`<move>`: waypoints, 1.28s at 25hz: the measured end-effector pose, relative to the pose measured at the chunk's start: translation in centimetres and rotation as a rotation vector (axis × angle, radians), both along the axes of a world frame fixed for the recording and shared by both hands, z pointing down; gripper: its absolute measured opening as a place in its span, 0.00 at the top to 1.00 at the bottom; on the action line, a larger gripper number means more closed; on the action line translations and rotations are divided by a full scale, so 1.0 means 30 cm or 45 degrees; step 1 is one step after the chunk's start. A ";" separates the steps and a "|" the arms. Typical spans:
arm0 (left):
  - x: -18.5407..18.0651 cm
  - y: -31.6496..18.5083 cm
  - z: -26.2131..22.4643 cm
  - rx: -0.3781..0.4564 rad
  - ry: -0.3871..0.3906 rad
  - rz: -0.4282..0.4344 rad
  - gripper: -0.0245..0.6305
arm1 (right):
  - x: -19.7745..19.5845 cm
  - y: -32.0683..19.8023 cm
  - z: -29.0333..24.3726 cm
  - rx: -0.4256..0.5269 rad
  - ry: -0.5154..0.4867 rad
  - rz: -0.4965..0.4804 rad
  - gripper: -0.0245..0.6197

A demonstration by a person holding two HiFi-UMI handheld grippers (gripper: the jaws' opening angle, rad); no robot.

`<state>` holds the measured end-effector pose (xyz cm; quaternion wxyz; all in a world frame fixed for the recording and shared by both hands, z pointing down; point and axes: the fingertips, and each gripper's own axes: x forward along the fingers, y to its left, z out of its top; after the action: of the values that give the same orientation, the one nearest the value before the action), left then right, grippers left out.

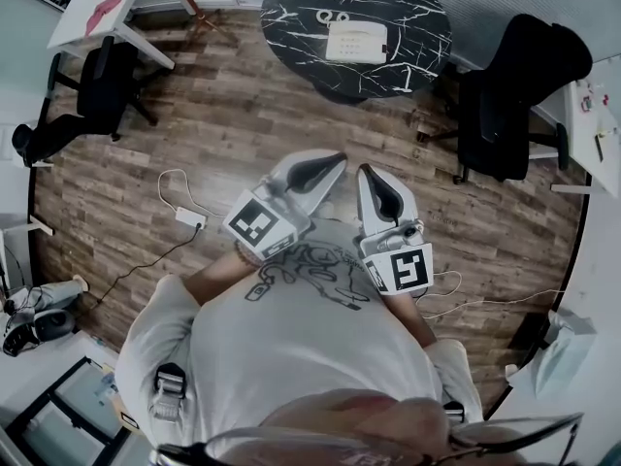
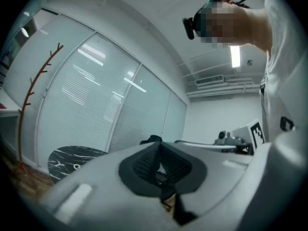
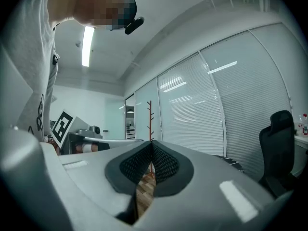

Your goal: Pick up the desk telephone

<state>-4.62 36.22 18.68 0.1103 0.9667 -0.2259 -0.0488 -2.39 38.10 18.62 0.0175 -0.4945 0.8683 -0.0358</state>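
A white desk telephone (image 1: 356,42) lies on the round black marble table (image 1: 291,8) at the top of the head view, far ahead of me. I hold both grippers close to my chest, pointing level toward that table. My left gripper (image 1: 335,158) is shut with nothing between its pads, and my right gripper (image 1: 367,171) beside it is shut and empty too. In the left gripper view the jaws (image 2: 159,146) meet, with the table's edge (image 2: 67,159) low at left. The right gripper view shows its closed jaws (image 3: 151,146).
A black office chair (image 1: 514,95) stands right of the marble table, another black chair (image 1: 92,95) at left by a white desk (image 1: 97,13). A white power strip (image 1: 189,218) with cables lies on the wood floor. A red coat stand (image 2: 29,100) rises by the glass wall.
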 end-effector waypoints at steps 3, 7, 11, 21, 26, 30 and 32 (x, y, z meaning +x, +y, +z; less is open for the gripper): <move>0.020 0.005 0.014 -0.014 -0.001 -0.026 0.96 | 0.024 0.007 0.012 -0.011 -0.001 -0.016 0.95; 0.036 0.004 0.034 -0.032 -0.005 -0.050 0.96 | 0.046 0.003 0.039 -0.034 -0.023 -0.038 0.95; 0.039 -0.011 0.051 -0.037 -0.011 -0.064 0.96 | 0.060 -0.015 0.052 -0.036 -0.026 -0.048 0.95; 0.090 -0.141 0.072 -0.043 0.014 -0.053 0.96 | 0.106 -0.135 0.066 -0.029 -0.011 -0.025 0.95; 0.108 -0.276 0.086 -0.048 0.011 -0.046 0.96 | 0.121 -0.267 0.082 -0.038 -0.006 -0.020 0.95; 0.103 -0.409 0.087 -0.051 0.012 -0.049 0.96 | 0.123 -0.397 0.083 -0.038 -0.002 -0.014 0.95; 0.097 -0.480 0.087 -0.053 0.014 -0.044 0.96 | 0.117 -0.471 0.085 -0.044 0.002 -0.010 0.95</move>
<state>-1.71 21.81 21.27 0.1309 0.9598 -0.2428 -0.0512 1.13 23.97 21.17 0.0082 -0.4915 0.8694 -0.0504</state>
